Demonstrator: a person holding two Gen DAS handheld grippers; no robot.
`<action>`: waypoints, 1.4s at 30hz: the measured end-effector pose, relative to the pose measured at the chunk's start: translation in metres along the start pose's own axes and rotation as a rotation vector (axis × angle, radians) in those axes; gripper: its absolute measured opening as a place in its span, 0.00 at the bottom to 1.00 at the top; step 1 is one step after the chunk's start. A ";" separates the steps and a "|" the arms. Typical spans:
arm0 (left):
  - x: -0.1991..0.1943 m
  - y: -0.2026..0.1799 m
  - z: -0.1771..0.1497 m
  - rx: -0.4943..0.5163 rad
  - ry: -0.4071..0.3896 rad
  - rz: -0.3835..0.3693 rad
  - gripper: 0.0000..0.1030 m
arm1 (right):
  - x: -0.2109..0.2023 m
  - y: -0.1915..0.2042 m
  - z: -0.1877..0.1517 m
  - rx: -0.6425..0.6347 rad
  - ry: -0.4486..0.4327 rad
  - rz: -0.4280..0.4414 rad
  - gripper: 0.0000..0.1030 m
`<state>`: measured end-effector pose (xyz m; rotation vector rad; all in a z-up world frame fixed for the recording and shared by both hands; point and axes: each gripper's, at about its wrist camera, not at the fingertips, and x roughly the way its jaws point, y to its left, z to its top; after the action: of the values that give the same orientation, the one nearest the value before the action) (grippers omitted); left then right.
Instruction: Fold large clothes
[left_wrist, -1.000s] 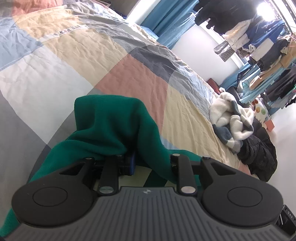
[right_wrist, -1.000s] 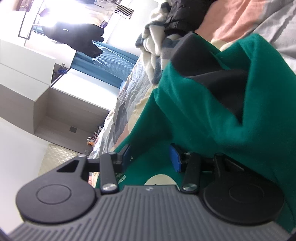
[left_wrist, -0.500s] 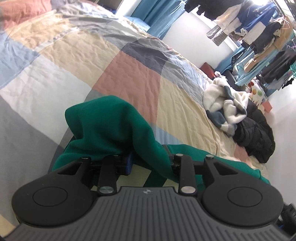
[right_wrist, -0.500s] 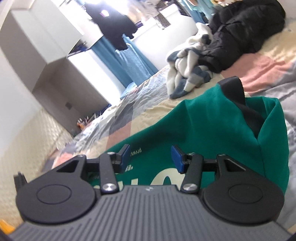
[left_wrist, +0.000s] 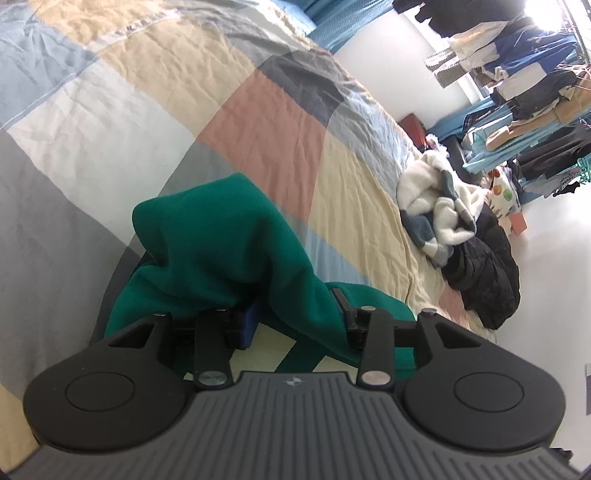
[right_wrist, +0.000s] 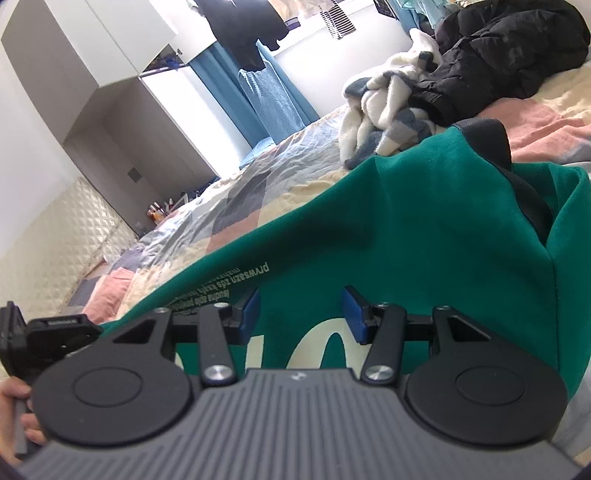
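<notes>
The green sweatshirt (left_wrist: 221, 236) lies on the bed (left_wrist: 258, 122), bunched into a hump at lower centre of the left wrist view and spread wide across the middle of the right wrist view, its pale printed lettering facing up near the bottom.

The left tool (left_wrist: 295, 317) is opening; a fold of green cloth drapes down between its jaws, covering the right one, and the pads do not appear to press on it. The right tool (right_wrist: 301, 314) stands with its jaws apart above the printed chest, with nothing clamped between the blue pads.

The likely trouble from here is judged as follows. The cloth hanging over the left tool's right jaw could snag as that tool draws away, dragging the hump out of place and undoing whatever fold it forms. The raised fold at the right of the right wrist view, with its dark lining (right_wrist: 517, 177) showing, sits loosely and may flop open if the garment is tugged. A later grip that takes only one layer would pull the sweatshirt askew.

No containers appear. A white and grey fleece (left_wrist: 439, 199) and a black jacket (left_wrist: 487, 273) sit heaped farther along the bed, well apart from the sweatshirt.
</notes>
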<state>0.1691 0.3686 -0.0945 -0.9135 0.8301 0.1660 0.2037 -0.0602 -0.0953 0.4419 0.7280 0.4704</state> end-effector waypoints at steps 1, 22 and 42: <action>-0.001 0.000 0.003 -0.007 0.009 0.001 0.51 | 0.001 0.002 0.000 -0.008 0.000 -0.010 0.50; -0.022 -0.085 -0.051 0.310 -0.207 0.059 0.80 | -0.019 -0.004 -0.005 -0.141 -0.040 -0.076 0.51; 0.061 -0.083 -0.082 0.659 -0.271 0.277 0.82 | 0.018 -0.026 -0.007 -0.261 -0.034 -0.225 0.48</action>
<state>0.2023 0.2431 -0.1115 -0.1492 0.6880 0.2324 0.2173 -0.0701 -0.1232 0.1205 0.6635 0.3390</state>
